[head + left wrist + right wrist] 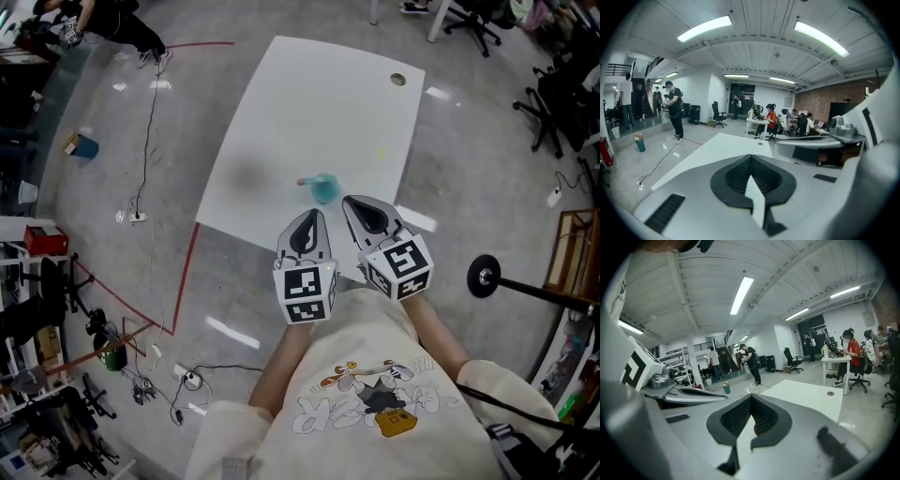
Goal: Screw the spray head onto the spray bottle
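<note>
A small teal spray bottle [326,190] stands on the white table [291,122] near its front edge. A pink spray head [307,182] shows at its top, pointing left; I cannot tell how firmly it sits. My left gripper [308,221] and right gripper [361,208] hover side by side just short of the bottle, over the table's near edge, touching nothing. In the left gripper view the left gripper [751,161] is shut and empty. In the right gripper view the right gripper [751,401] is shut and empty too. The bottle is hidden in both gripper views.
A round cable hole [398,79] sits at the table's far right corner. Red tape [186,272] and cables [148,141] run over the floor at left. A black round-based stand [484,277] is at right, office chairs [473,23] beyond, a person [112,23] far left.
</note>
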A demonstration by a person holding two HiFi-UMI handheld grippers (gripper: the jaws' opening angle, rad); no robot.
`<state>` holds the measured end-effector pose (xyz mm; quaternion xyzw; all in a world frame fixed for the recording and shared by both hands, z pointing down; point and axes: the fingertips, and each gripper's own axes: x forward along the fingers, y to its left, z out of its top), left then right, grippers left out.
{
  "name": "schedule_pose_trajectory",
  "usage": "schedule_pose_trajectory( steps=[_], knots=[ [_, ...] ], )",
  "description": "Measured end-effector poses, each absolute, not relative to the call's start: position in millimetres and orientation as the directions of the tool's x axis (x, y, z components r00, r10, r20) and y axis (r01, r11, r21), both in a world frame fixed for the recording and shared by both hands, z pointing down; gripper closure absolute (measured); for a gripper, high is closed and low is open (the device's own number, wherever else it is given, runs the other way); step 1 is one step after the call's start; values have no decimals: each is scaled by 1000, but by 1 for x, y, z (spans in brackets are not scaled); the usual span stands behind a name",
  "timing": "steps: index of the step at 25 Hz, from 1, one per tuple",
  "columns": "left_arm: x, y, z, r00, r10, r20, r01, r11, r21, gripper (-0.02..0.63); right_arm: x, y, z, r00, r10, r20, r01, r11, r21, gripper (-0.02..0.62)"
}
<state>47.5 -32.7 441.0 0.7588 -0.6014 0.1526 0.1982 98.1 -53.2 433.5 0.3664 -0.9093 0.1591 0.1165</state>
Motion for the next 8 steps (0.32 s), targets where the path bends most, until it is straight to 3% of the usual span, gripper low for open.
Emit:
schedule_pose_trajectory(
  steps=[8],
  knots=[
    [65,-20,439,236,-848,475,-972,-203,120,600,122,-45,438,-692,-631,351,-715,666,-214,589]
  ],
)
